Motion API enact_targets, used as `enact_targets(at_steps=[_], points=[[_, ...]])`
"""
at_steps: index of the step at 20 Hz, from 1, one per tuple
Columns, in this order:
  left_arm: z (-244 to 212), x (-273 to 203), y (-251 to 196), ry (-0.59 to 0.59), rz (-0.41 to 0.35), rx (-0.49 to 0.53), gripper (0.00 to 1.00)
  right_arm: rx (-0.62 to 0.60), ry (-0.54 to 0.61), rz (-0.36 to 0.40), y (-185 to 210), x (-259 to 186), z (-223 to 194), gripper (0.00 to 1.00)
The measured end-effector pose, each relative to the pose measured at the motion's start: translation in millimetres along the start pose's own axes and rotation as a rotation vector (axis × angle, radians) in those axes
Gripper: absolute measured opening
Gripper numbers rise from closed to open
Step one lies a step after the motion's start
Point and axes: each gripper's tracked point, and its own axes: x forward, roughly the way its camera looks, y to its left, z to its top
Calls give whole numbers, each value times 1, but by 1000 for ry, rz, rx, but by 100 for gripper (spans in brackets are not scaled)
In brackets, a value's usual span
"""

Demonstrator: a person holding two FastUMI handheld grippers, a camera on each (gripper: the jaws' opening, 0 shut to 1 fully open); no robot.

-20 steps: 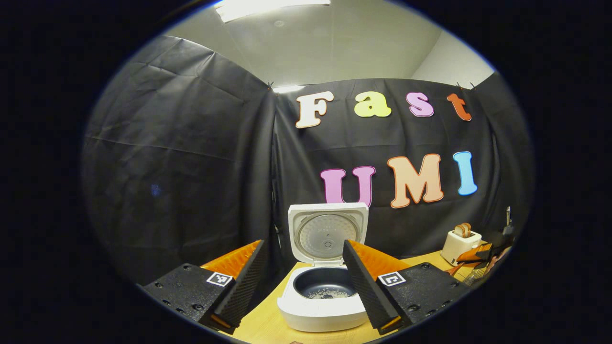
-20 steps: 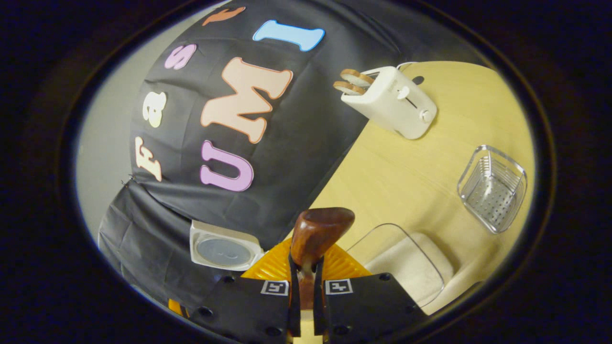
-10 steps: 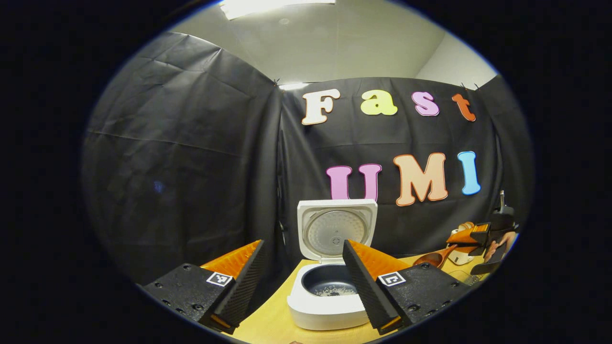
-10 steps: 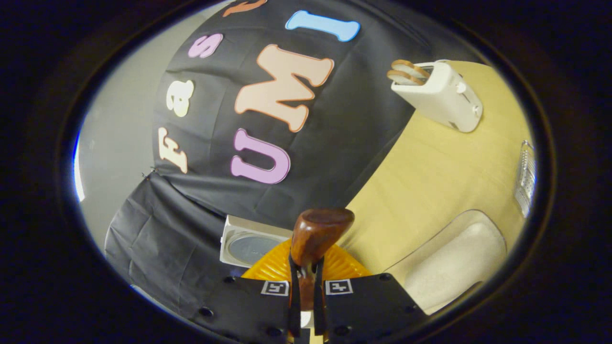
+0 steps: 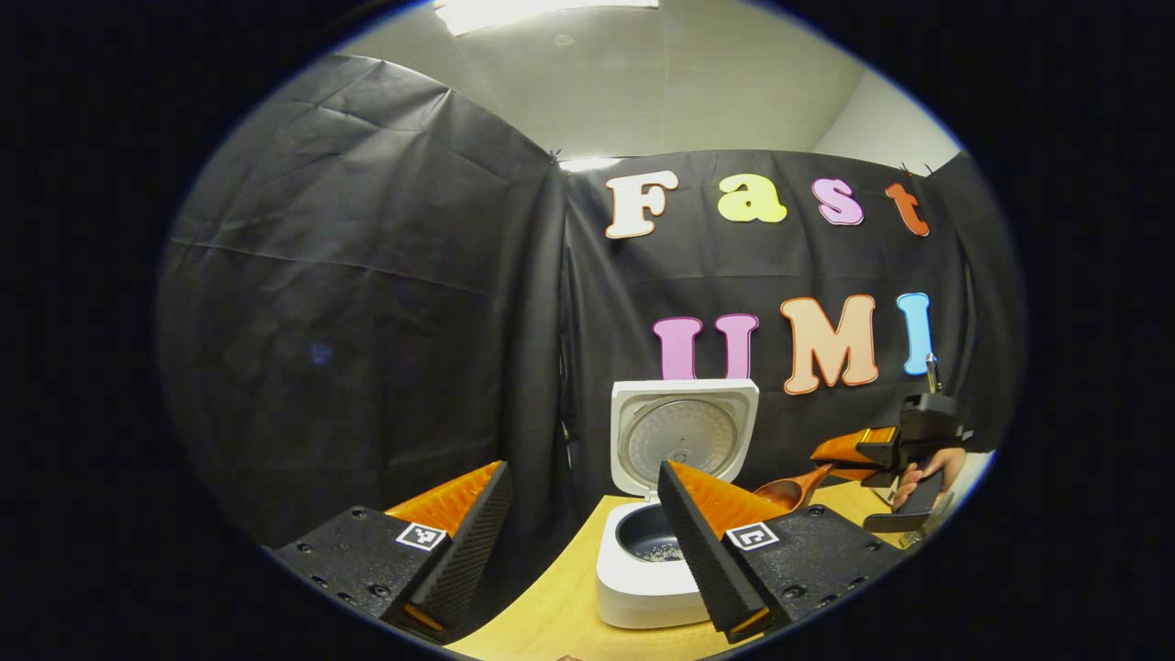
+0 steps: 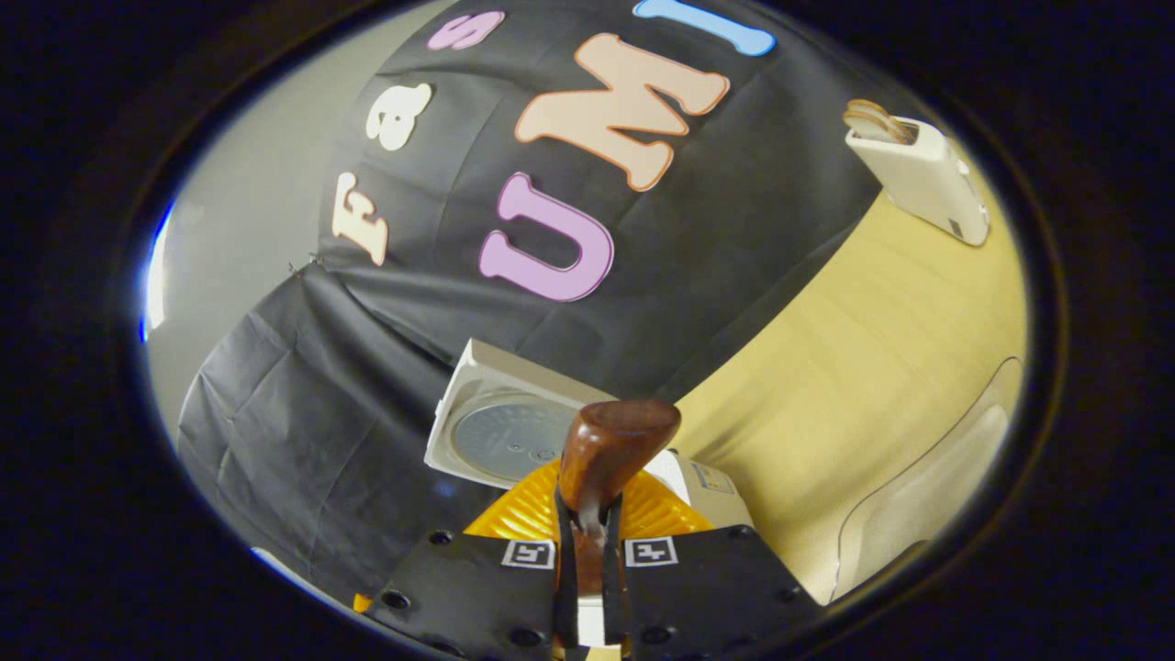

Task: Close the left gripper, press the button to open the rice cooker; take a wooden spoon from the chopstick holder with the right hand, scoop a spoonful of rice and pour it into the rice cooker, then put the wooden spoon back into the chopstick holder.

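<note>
Rice cooker point(image 5: 656, 560) stood lid-up on the bench point(image 5: 551, 624); right claw point(image 6: 587, 542) gripped the wooden spoon point(image 6: 610, 450) beside it, left claw point(image 5: 578, 542) gaped; whether the spoon carried rice was unclear.

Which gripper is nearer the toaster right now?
Right. The right gripper, shut on the wooden spoon, has the toaster across the table ahead. The left gripper, open, hangs by the rice cooker at the other end.

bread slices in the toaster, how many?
2, side by side in the toaster slots at the far end of the table; slices partly hidden inside.
</note>
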Motion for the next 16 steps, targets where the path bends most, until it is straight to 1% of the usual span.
enact_targets(at_steps=[2, 9, 10, 11, 12, 14, 16], points=[[-8, -7, 18, 15, 13, -9, 94, -56, 12, -6, 6, 16, -16, 12], [-17, -15, 54, 28, 65, -10, 93, -272, 54, -23, 24, 65, -63, 12], [-19, -15, 58, 31, 71, -13, 93, -311, 58, -26, 26, 70, -68, 12], [-22, -15, 62, 34, 76, -16, 93, -353, 60, -31, 27, 75, -72, 14], [-23, -16, 64, 36, 81, -20, 93, -398, 63, -37, 27, 80, -75, 12], [-26, -16, 69, 40, 87, -23, 93, -494, 73, -50, 28, 87, -83, 12], [-29, -15, 73, 41, 91, -27, 95, -583, 88, -47, 33, 91, -88, 12]])
